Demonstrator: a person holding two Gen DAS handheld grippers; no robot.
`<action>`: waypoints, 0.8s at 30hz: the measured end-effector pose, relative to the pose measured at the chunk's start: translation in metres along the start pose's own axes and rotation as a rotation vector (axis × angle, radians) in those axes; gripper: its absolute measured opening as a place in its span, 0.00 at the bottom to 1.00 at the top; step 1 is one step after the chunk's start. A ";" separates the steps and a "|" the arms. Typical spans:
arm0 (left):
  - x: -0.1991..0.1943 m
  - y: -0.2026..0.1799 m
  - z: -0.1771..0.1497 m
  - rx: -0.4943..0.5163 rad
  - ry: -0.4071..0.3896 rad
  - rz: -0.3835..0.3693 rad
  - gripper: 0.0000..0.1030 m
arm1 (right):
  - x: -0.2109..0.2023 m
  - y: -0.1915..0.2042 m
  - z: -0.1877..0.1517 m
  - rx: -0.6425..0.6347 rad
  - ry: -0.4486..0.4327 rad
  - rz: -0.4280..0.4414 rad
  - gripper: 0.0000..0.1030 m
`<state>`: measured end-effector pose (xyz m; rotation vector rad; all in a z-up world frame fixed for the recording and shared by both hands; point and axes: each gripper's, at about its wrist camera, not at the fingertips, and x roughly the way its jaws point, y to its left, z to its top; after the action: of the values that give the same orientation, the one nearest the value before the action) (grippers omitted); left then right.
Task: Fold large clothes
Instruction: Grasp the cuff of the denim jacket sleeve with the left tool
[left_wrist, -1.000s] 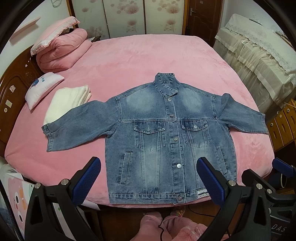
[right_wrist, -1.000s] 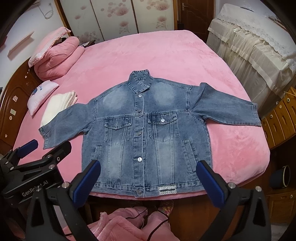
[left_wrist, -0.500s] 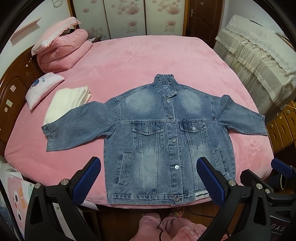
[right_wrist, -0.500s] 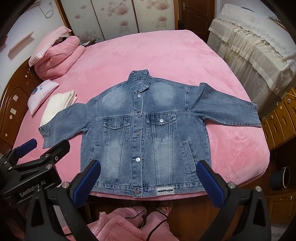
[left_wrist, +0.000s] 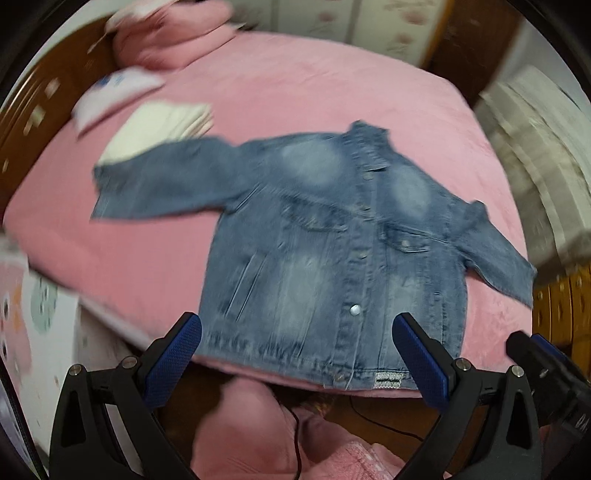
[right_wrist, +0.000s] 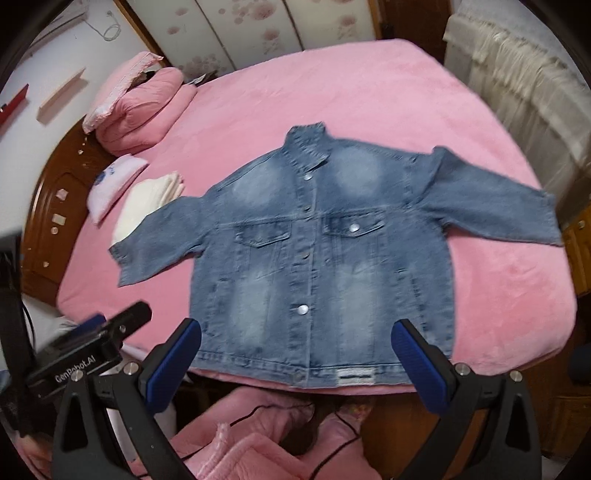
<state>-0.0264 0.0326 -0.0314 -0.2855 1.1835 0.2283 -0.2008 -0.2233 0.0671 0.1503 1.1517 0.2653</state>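
"GenRobot.AI" printed on left gripper (right_wrist: 92, 354). Denim jacket (right_wrist: 317, 258) spread flat on pink bed (right_wrist: 369, 92), hem just beyond both wide-open, empty grippers; right gripper (right_wrist: 295, 365) nearest hem.

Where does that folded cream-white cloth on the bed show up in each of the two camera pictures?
Left wrist view: folded cream-white cloth, upper left, blurred, just above the jacket sleeve's cuff.
Right wrist view: the cloth, left of centre, partly under that same sleeve end.
Shared landmark: the denim jacket lying buttoned and flat on the pink bed.
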 end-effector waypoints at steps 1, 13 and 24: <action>0.003 0.008 -0.003 -0.030 0.011 0.005 0.99 | 0.004 0.000 0.002 0.002 0.012 0.014 1.00; 0.051 0.133 0.018 -0.288 0.096 -0.044 0.99 | 0.094 0.046 0.034 0.056 0.206 0.048 0.99; 0.152 0.322 0.105 -0.516 0.160 -0.076 0.97 | 0.198 0.198 0.060 -0.142 0.192 -0.055 0.99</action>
<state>0.0164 0.3752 -0.1680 -0.8112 1.2558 0.4510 -0.0961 0.0233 -0.0328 -0.0322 1.3207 0.3169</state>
